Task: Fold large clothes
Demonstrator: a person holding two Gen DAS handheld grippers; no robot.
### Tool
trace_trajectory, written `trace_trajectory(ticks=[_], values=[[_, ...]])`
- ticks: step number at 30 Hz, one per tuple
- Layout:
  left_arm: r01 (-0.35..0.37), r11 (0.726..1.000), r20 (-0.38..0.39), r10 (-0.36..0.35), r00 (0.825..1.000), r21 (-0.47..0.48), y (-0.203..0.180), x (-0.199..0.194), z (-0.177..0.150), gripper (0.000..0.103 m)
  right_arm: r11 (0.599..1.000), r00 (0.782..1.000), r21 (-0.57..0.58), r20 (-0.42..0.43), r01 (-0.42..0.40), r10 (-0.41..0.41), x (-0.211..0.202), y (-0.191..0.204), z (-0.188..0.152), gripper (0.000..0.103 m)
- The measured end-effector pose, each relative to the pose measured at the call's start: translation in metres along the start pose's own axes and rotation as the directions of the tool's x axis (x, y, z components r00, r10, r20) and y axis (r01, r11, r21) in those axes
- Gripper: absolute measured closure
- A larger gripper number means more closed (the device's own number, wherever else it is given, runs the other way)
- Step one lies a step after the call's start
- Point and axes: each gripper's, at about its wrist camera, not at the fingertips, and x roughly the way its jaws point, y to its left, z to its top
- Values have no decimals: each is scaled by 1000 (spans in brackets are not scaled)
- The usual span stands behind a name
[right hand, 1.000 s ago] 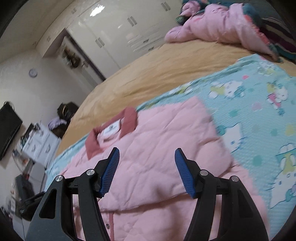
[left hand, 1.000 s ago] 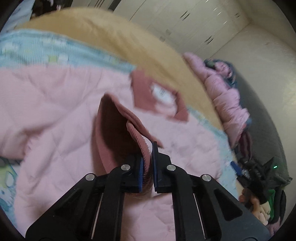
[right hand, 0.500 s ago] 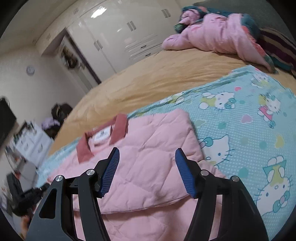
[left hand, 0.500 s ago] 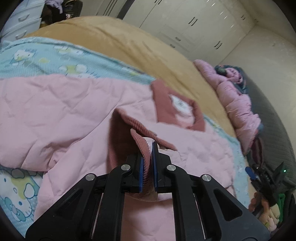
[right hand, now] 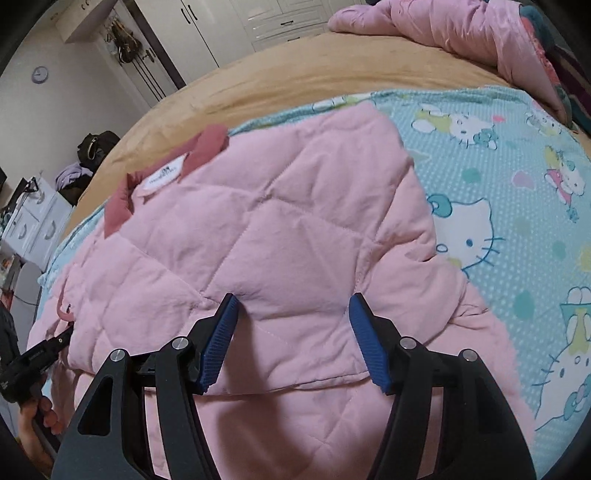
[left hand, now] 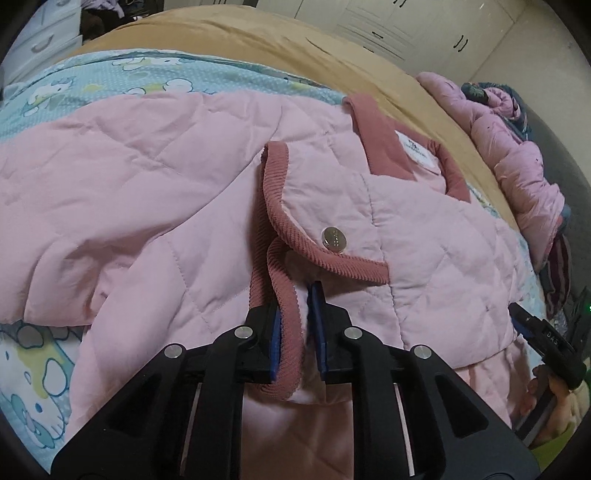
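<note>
A pink quilted jacket [left hand: 155, 192] with dark-pink ribbed trim lies spread on a blue cartoon-print sheet [left hand: 110, 81]. Its collar with a white label [left hand: 417, 151] is at the far side. My left gripper [left hand: 295, 295] has its jaws slightly parted around the ribbed sleeve cuff [left hand: 284, 295], which has a snap button [left hand: 334, 238] nearby and rests on the jacket's body. In the right wrist view my right gripper [right hand: 291, 306] is open and empty, low over the folded jacket [right hand: 280, 240]. The left gripper [right hand: 33, 358] shows at the left edge there.
A tan bedspread [left hand: 258, 44] covers the bed beyond the sheet. A crumpled pink coat [left hand: 517, 155] lies at the far right, also in the right wrist view [right hand: 443, 29]. White wardrobes [right hand: 229, 26] and a drawer unit [right hand: 33, 221] stand by the walls.
My left gripper has carried the sleeve cuff across and lowered it onto the jacket body, and its jaws have parted slightly. My right gripper has dropped closer to the jacket, staying open.
</note>
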Motion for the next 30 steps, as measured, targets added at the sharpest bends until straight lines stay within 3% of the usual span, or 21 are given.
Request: trace_trajectory(ticks=[6, 11, 17, 19, 22, 27, 30], values=[[1, 1000, -4, -1, 1000, -3, 1, 2, -1, 94, 1000, 1000, -12, 10, -1, 1, 3, 0, -3, 42], [-22, 1000, -1, 22, 1000, 19, -10, -6, 2, 88, 1000, 999, 2, 24, -26, 26, -12, 7, 1, 23], [-23, 999, 42, 21, 999, 37, -20, -30, 7, 51, 999, 997, -36, 76, 6, -3, -33, 23, 5, 12], [-16, 999, 62, 14, 998, 39, -23, -40, 9, 28, 999, 995, -40, 104, -8, 12, -43, 27, 6, 5], [2, 999, 74, -5, 997, 49, -29, -50, 9, 11, 998, 989, -52, 146, -33, 40, -58, 34, 8, 4], [-24, 997, 79, 18, 997, 70, -37, -58, 10, 9, 997, 982, -67, 182, -43, 55, -76, 43, 10, 4], [-2, 998, 70, -2, 998, 55, -35, -61, 11, 9, 996, 977, -71, 204, -55, 68, -86, 50, 12, 4]])
